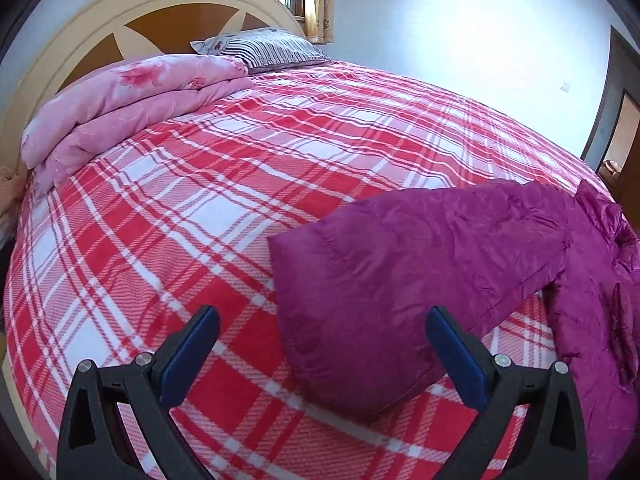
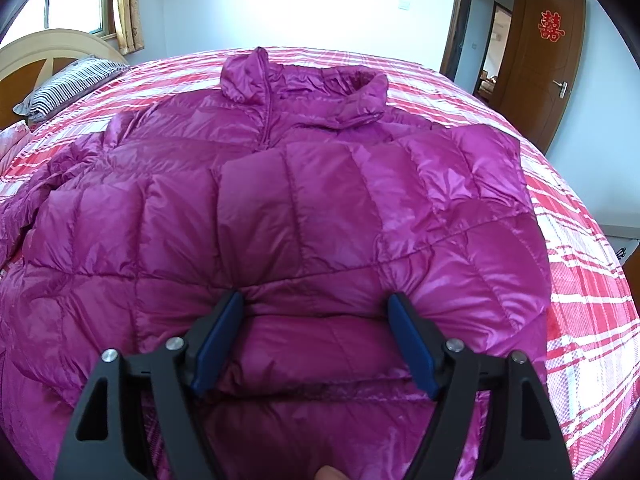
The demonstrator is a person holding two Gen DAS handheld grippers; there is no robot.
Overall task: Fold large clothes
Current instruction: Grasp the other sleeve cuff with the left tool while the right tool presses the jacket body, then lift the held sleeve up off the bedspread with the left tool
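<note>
A magenta quilted puffer jacket (image 2: 304, 216) lies front-up on the red plaid bed, collar at the far side. Its right sleeve is folded across the chest. My right gripper (image 2: 316, 320) is open, its blue pads pressing down on the jacket's lower part with a puff of fabric between them, not clamped. In the left wrist view the jacket's other sleeve (image 1: 400, 272) stretches out over the bed toward me, cuff end nearest. My left gripper (image 1: 320, 340) is open and hovers just above that cuff, holding nothing.
The red and white plaid bedspread (image 1: 180, 208) covers the bed. A folded pink quilt (image 1: 120, 96) and a striped pillow (image 1: 268, 46) lie by the headboard (image 1: 72, 40). A brown door (image 2: 548, 64) stands open at the right.
</note>
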